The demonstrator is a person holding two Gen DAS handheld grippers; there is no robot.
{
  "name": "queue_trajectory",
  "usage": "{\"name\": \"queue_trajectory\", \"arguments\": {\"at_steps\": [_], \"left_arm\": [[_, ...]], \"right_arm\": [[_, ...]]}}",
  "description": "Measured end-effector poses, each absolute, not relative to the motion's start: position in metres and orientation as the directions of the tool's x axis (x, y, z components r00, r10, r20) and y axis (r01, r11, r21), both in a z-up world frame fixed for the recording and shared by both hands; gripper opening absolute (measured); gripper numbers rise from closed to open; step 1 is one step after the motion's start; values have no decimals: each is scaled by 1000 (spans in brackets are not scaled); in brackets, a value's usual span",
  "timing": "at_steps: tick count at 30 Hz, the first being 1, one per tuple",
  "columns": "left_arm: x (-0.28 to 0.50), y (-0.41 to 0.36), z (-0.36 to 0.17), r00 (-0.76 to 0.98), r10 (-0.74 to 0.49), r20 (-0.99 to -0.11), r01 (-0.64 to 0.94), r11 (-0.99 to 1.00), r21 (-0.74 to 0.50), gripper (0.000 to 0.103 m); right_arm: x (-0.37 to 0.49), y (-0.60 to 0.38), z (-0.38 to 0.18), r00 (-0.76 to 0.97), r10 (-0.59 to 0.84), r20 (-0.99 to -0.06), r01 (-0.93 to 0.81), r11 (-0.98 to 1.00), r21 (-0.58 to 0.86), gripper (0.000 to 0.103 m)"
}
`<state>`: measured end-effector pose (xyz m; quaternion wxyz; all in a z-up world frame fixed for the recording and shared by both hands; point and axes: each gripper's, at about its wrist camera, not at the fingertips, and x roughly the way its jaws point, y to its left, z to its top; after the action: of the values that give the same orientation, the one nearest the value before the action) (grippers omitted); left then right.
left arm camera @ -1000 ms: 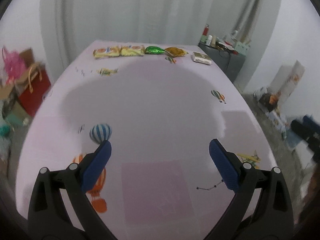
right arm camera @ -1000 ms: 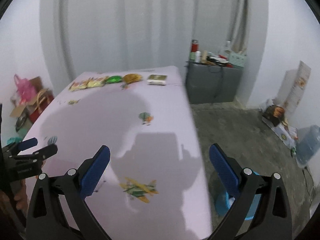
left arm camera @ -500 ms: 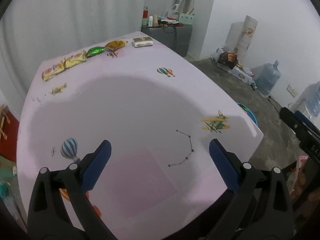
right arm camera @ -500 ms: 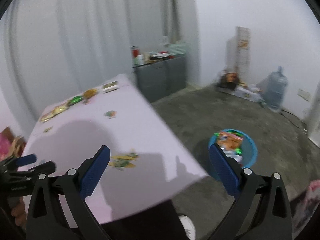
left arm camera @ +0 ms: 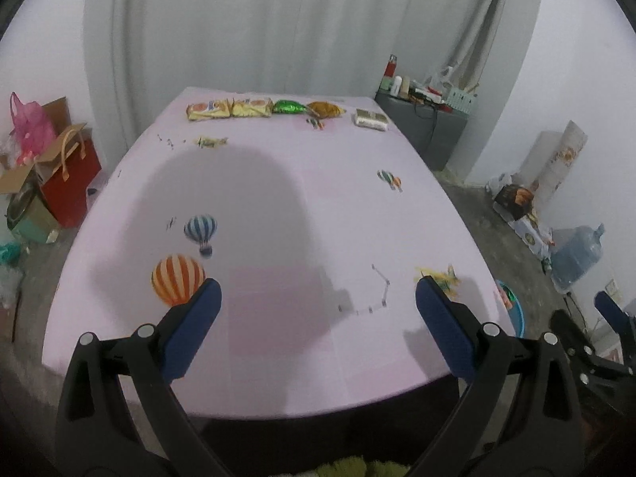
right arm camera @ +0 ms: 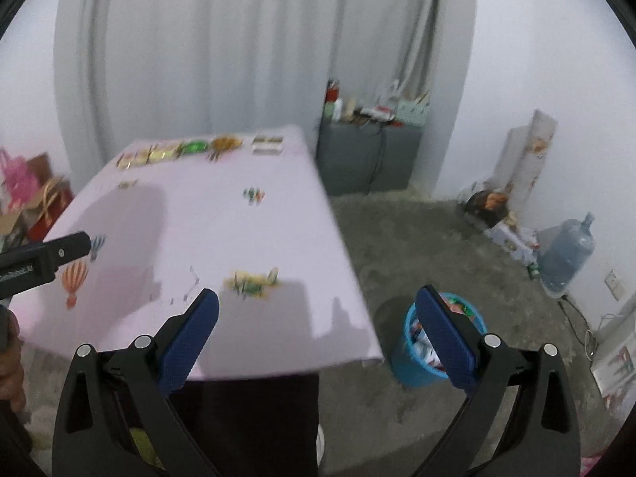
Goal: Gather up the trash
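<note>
Only in the right wrist view, blue bin (right arm camera: pixel 413 361) beside table (right arm camera: pixel 238 238)

Left wrist view looked from the near edge along the pink table (left arm camera: pixel 278 198); right wrist view faced its right corner; both shared the wrapper row (left arm camera: pixel 262 108).
</note>
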<state>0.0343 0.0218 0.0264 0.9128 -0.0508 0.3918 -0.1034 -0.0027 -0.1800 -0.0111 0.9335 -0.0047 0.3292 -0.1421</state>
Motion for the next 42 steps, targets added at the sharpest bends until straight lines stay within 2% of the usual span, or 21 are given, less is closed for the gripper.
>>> {"name": "queue_trajectory", "arguments": {"at_steps": [8, 42], "left_arm": [[20, 12, 22, 639, -109, -761, 147, 989, -19, 94], [23, 6, 31, 635, -146, -759, 157, 986, -58, 94]], "right_arm": [[-16, -176, -20, 702, -274, -658, 306, 950, -70, 96], [-30, -191, -7, 680, -354, -642, 375, 920, -110, 96]]}}
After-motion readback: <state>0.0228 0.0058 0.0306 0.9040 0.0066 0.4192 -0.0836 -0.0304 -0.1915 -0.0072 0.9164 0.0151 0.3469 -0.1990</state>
